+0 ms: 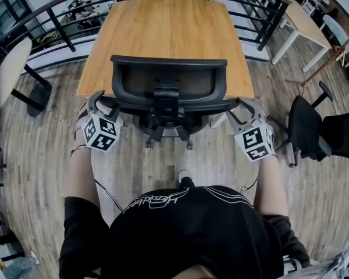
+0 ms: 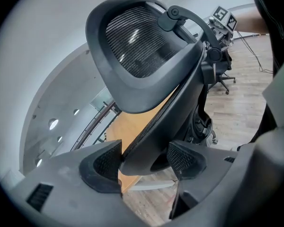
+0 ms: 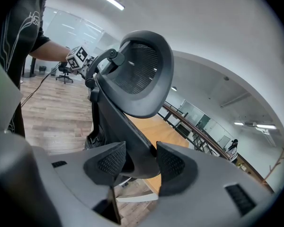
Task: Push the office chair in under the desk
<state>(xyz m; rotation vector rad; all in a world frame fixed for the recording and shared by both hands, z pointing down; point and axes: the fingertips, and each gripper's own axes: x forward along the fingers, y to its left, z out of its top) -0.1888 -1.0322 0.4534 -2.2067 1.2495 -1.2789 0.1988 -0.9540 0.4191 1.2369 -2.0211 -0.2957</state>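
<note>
While hand-held grippers (image 2: 144,161) (image 3: 142,162) clamp it, the chair (image 1: 168,80) faces the desk (image 1: 168,28).

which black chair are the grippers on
The office chair facing the wooden desk, clamped by left gripper and right gripper; the other chair stands apart at right.

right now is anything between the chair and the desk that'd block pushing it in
Nothing visible. The office chair stands at the near edge of the desk, left gripper and right gripper clamped on its backrest sides. Under the desk is hidden.
</note>
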